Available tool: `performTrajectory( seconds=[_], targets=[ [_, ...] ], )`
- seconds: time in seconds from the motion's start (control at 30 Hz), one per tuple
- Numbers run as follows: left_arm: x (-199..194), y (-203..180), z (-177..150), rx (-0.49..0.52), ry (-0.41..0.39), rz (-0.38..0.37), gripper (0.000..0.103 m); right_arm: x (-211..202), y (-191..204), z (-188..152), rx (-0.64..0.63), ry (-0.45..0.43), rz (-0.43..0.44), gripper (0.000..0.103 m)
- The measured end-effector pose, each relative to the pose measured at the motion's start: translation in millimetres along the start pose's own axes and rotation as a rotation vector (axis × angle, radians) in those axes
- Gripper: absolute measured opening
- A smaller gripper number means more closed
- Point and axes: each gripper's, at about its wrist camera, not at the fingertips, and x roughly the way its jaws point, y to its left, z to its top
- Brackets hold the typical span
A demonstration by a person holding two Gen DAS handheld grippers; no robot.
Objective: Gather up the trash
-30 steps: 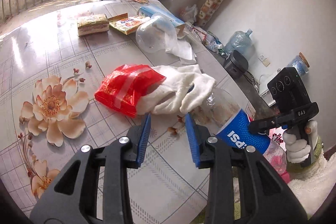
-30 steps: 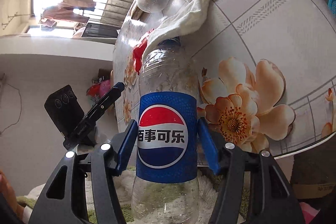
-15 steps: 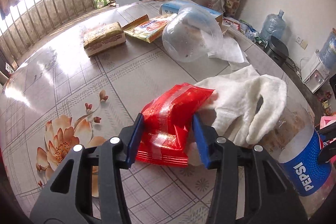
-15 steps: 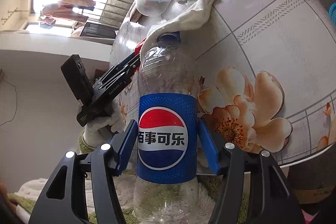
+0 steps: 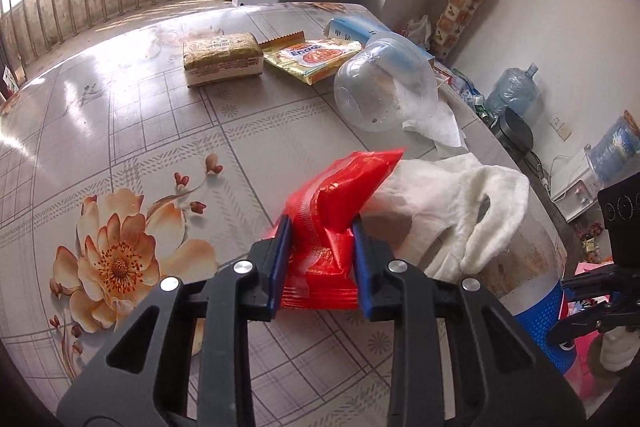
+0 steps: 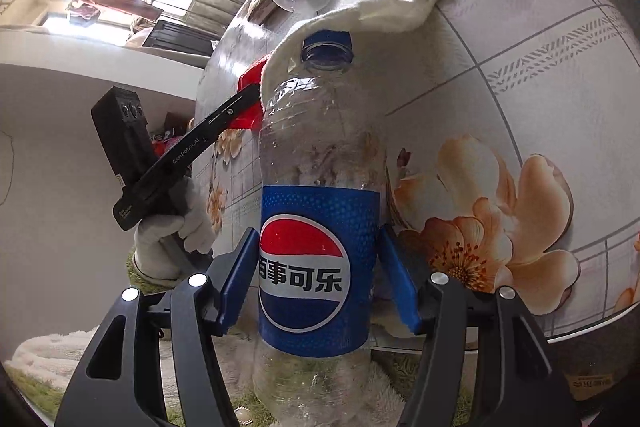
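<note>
Floral table (image 5: 120, 155), left hand-held gripper (image 5: 320, 259) clamping red wrapper (image 5: 336, 203), right hand-held gripper (image 6: 318, 283) clasping Pepsi bottle (image 6: 316, 267), white cloth (image 5: 472, 203) between

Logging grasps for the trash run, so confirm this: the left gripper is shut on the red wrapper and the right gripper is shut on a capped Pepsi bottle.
One detail is wrong: the Pepsi bottle has no cap; the right wrist view shows its open mouth. The rest stands: the right gripper is shut on that bottle, and the left gripper is shut on the red wrapper.
</note>
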Motion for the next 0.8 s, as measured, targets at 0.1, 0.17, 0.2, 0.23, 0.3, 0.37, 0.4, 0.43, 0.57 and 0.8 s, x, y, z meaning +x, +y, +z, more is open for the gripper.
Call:
performTrajectory(
  seconds=[0.1,0.17,0.2,0.23,0.3,0.37,0.4,0.43,0.57,0.8],
  targets=[
    [-4,1,0,-0.014,-0.008,-0.013,0.024,5,8,0,-0.026,0.012,-0.019,0.059],
    [-5,2,-2,-0.019,-0.011,-0.014,0.024,7,11,-2,-0.040,0.019,-0.029,0.059],
    [-5,3,-2,-0.023,-0.012,-0.016,0.024,7,12,-2,-0.044,0.025,-0.033,0.059],
    [-5,3,-3,-0.026,-0.014,-0.017,0.024,8,14,-3,-0.046,0.029,-0.036,0.059],
    [-6,3,-4,-0.029,-0.016,-0.019,0.024,9,15,-6,-0.036,0.051,-0.021,0.059],
    [-5,3,-5,-0.024,-0.017,-0.017,0.024,10,13,-11,-0.019,0.075,0.003,0.059],
    [-5,3,-5,-0.021,-0.018,-0.016,0.024,9,12,-15,-0.012,0.084,0.009,0.059],
    [-5,3,-5,-0.019,-0.019,-0.015,0.024,8,12,-18,-0.006,0.088,0.010,0.058],
    [-4,3,-5,-0.022,-0.019,-0.018,0.024,-3,5,-34,0.033,0.080,0.012,0.058],
    [-3,3,-5,-0.025,-0.021,-0.017,0.024,-33,-14,-65,0.117,0.001,0.027,0.058]
  ],
)
